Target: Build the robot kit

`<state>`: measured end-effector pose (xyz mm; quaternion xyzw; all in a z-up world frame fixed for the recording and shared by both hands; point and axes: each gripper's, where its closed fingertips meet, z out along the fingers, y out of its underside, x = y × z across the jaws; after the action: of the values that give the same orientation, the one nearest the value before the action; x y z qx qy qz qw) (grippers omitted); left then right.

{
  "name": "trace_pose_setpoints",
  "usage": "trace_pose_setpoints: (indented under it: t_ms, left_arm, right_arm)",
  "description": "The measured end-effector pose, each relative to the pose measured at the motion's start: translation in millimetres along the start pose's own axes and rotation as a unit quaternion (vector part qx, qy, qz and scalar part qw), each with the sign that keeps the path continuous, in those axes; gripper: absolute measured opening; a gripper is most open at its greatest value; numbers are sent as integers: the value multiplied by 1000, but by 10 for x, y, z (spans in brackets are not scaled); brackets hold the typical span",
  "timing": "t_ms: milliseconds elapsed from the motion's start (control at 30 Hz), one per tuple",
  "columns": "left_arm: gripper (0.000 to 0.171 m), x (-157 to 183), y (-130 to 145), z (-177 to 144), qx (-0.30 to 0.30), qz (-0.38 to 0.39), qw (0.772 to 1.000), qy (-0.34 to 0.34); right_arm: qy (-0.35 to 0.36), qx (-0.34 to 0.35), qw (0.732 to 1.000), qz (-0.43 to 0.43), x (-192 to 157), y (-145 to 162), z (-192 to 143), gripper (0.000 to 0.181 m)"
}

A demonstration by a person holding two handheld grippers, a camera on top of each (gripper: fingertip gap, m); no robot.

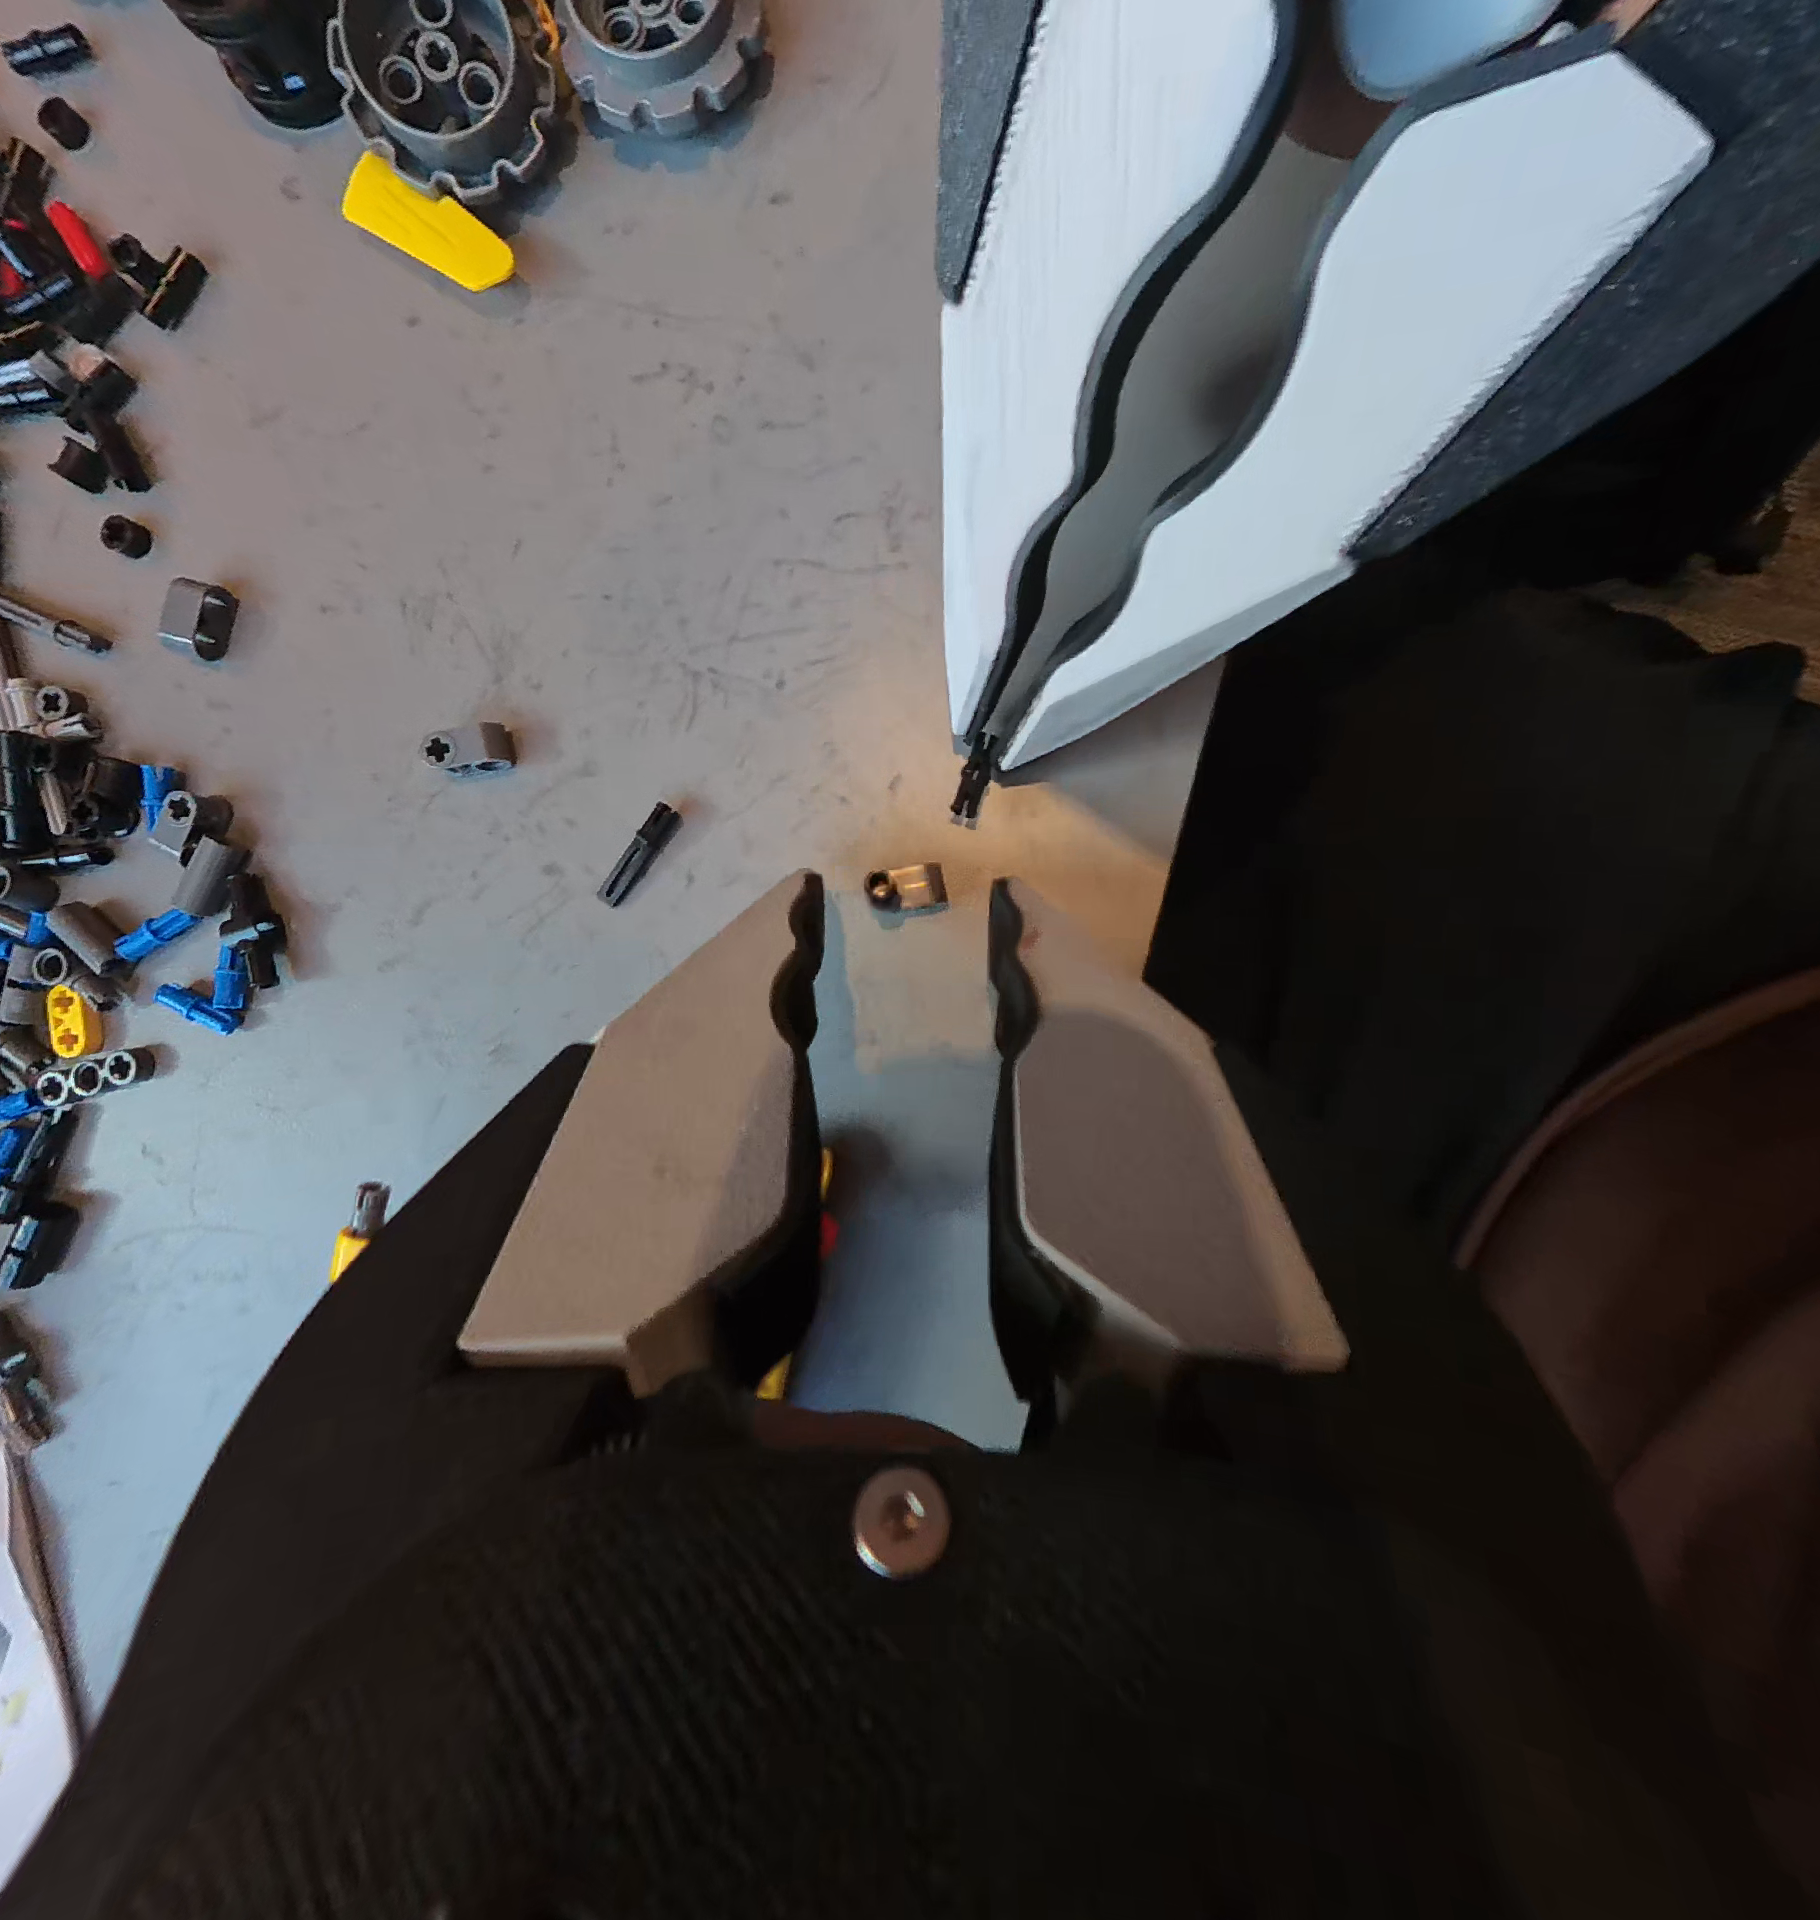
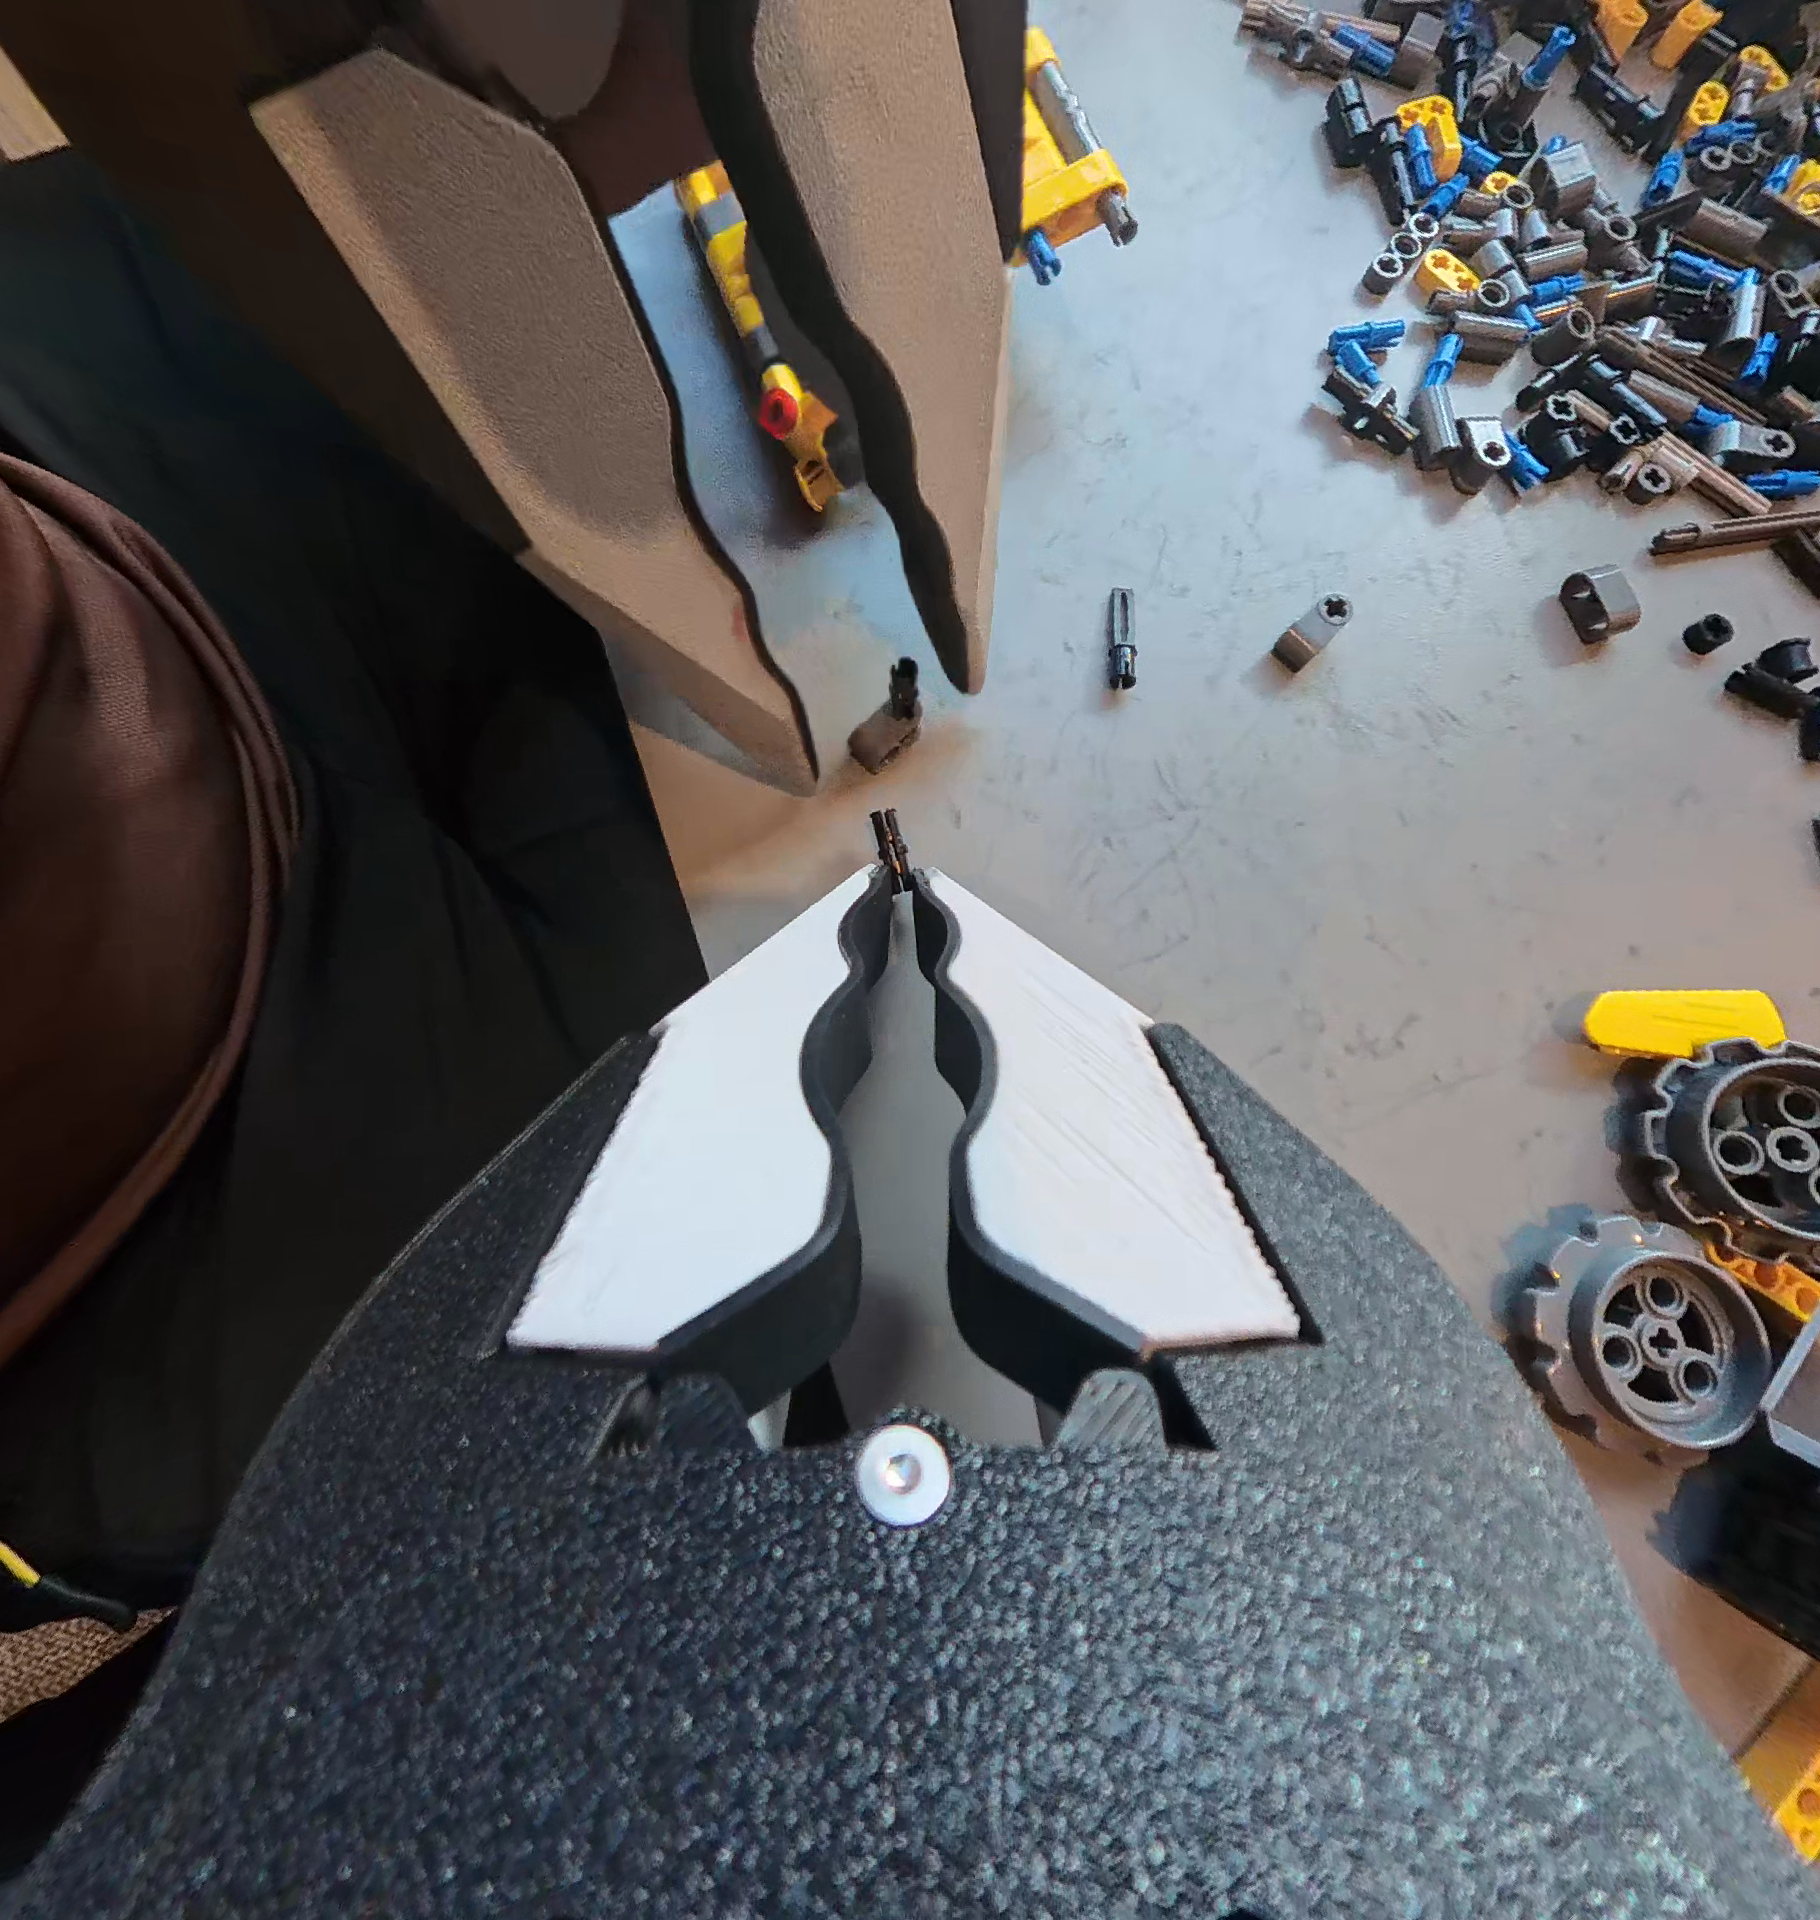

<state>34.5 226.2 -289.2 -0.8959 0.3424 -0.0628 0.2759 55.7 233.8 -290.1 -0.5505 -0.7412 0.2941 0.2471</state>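
My left gripper [image 1: 906, 904] is open, its grey fingers just above the grey table [image 1: 573, 520]. A small grey connector with a black pin in it [image 1: 908, 886] lies right in front of the gap; it also shows in the right wrist view [image 2: 888, 722]. My right gripper [image 2: 893, 878], with white fingers, is shut on a small black pin [image 2: 890, 840] that sticks out of its tips. In the left wrist view the right gripper [image 1: 979, 743] comes in from the upper right, its pin [image 1: 968, 792] just above the connector. The left gripper [image 2: 885, 717] shows in the right wrist view too.
A loose black pin [image 1: 639, 854] and a grey cross-hole connector [image 1: 467, 747] lie on the table. A pile of black, blue, grey and yellow pieces [image 1: 44, 883] is to the left. Grey wheel hubs [image 1: 438, 94] and a yellow panel [image 1: 428, 223] sit farther back. A person's dark clothing [image 1: 1508, 935] borders the table edge. The grippers are tip to tip, or close to it.
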Motion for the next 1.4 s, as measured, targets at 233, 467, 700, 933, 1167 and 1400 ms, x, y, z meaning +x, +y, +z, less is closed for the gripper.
trace_pose_setpoints:
  t_ms: [233,467,700,933,1167,1400]
  left_arm:
    - [27,17,30,19,-10,3,1000,2]
    - [14,50,-12,47,-3,28,999,26]
    - [13,108,-3,35,1,100,993,66]
    - [13,118,-9,36,5,135,988,79]
    - [13,132,-4,33,9,146,984,97]
    - [13,163,26,9,19,159,981,108]
  right_arm:
    - [4,-5,1000,-1,7,-18,40,0]
    - [5,-8,1000,-6,-14,-25,42,0]
    - [-3,-9,1000,-24,-79,-44,52,0]
    - [-3,-8,1000,-30,-85,-46,39,0]
    - [-18,-1,999,-30,-101,-43,43,0]
    - [-37,13,999,-7,-123,-71,64,0]
